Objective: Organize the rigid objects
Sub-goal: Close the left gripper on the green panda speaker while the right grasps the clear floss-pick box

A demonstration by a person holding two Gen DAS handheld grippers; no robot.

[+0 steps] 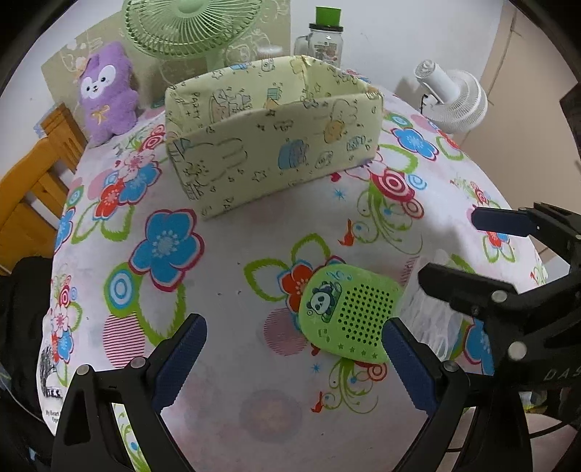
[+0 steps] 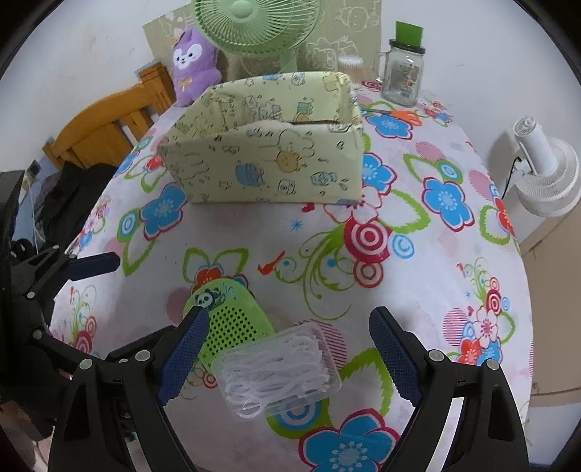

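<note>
A flat green plastic case (image 1: 348, 316) with a panda print and a grid of holes lies on the flowered tablecloth. My left gripper (image 1: 294, 348) hangs open above the cloth, and the case lies just beyond its right fingertip (image 1: 403, 359). A clear box of white floss picks (image 2: 279, 366) leans against the green case (image 2: 232, 319). My right gripper (image 2: 290, 348) stands open with that box between its fingers, pads apart from it. The right gripper (image 1: 475, 254) hides most of the clear box (image 1: 432, 316) in the left wrist view. An open yellow-green patterned box (image 1: 272, 145) (image 2: 272, 163) stands farther back.
Behind the box are a purple plush toy (image 1: 107, 94), a green fan (image 1: 189, 25) and a glass jar with a green lid (image 2: 403, 72). A white fan (image 2: 544, 170) stands off the table's right edge. A wooden chair (image 2: 109, 119) and dark bags are at the left.
</note>
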